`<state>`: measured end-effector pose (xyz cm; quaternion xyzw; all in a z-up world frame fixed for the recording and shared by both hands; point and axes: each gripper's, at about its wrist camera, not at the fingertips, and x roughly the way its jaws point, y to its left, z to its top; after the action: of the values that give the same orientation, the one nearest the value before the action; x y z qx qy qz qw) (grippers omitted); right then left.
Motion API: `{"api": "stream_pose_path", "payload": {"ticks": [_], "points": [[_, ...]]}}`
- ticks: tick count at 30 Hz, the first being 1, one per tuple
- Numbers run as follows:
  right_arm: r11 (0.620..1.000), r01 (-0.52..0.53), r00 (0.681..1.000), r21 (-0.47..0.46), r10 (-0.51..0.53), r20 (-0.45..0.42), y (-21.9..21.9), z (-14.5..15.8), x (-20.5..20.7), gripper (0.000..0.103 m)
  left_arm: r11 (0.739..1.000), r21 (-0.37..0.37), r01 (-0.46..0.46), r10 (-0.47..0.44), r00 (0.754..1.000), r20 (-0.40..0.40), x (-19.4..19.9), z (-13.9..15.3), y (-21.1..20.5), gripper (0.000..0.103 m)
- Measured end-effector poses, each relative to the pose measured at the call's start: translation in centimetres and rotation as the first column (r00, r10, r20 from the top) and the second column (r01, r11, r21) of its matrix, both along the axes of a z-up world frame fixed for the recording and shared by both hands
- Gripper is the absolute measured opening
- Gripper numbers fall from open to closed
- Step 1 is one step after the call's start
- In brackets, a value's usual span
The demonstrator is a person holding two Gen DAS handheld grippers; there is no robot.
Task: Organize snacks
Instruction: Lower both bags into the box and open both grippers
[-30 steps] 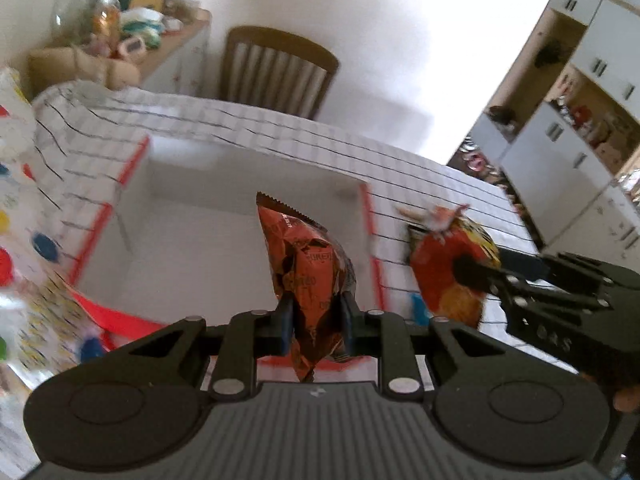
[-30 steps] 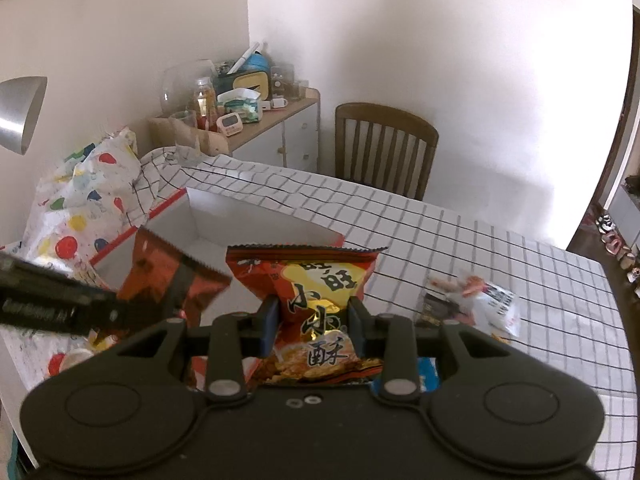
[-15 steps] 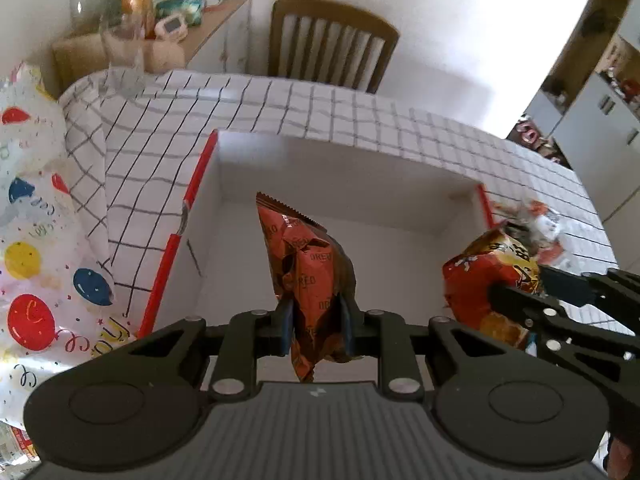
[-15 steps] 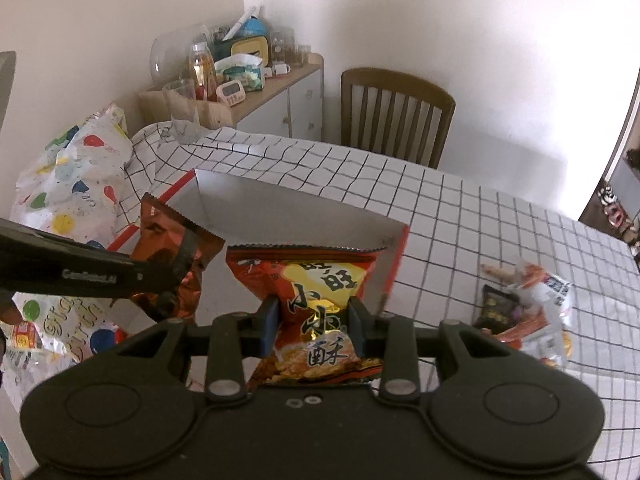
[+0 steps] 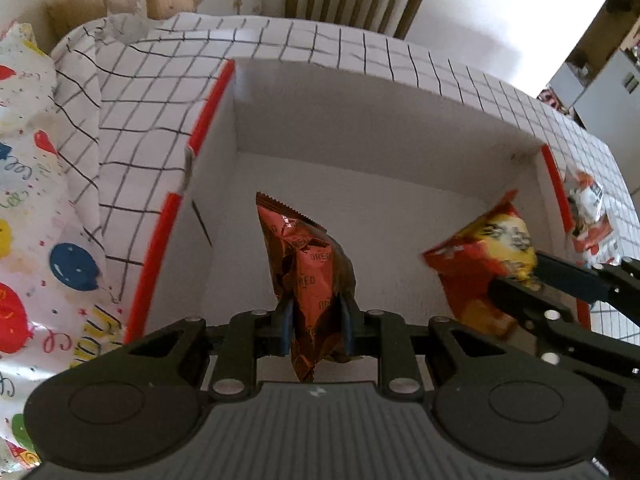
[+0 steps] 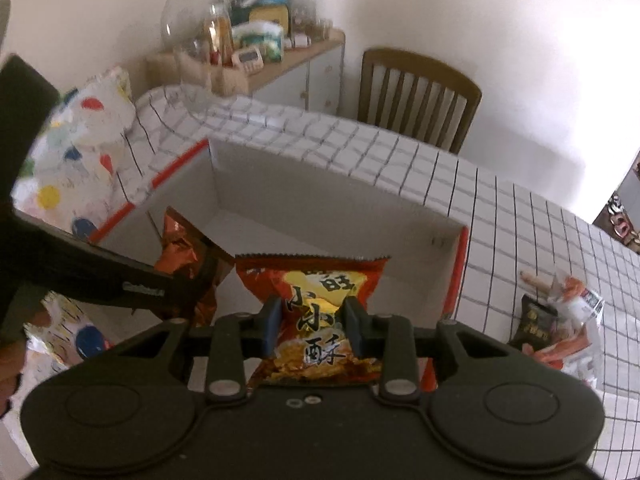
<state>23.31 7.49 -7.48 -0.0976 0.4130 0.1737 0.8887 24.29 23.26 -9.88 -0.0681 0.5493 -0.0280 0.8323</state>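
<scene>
Gripping an Oreo packet [image 5: 310, 268], the left gripper [image 5: 316, 326] hangs mid-frame over the white box [image 5: 360, 132] beside the right gripper [image 6: 314, 326], clamped on a red-and-yellow snack bag [image 6: 316, 304]; releasing together risks the bags colliding.

Checked-cloth table [image 6: 500, 208] carries white box [image 6: 320, 200], snack packets [image 6: 560, 320]

The left gripper [image 5: 316, 320] is pointed steeply downward, its jaws clamped close together on an orange-brown packet [image 5: 310, 268]. The right gripper [image 6: 314, 318] is angled less steeply, its jaws pressed on a red and yellow packet [image 6: 316, 300]. In the left wrist view the right gripper is seen at about three o'clock; in the right wrist view the left gripper is seen at nine o'clock.
</scene>
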Motion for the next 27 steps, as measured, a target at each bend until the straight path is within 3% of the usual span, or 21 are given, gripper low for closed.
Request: {"api": "stream_pose_path", "payload": {"ticks": [8,18,27], "points": [[0.999,-0.008,0.999,-0.034,0.007,-0.033,0.1,-1.3,0.1,0.037,1.0,-0.004,0.0,-0.001,1.0,-0.028,0.2,-0.9,-0.3,0.023],[1.0,-0.013,0.999,-0.009,0.013,-0.035,-0.8,-0.4,-0.8,0.055,1.0,-0.011,-0.023,0.023,0.999,-0.036,-0.1,-0.8,0.0,0.024],[1.0,0.002,1.0,0.02,-0.002,-0.008,-1.7,1.1,-1.9,0.068,1.0,0.02,-0.014,0.014,1.0,0.006,-1.4,0.2,-0.6,0.027]]}}
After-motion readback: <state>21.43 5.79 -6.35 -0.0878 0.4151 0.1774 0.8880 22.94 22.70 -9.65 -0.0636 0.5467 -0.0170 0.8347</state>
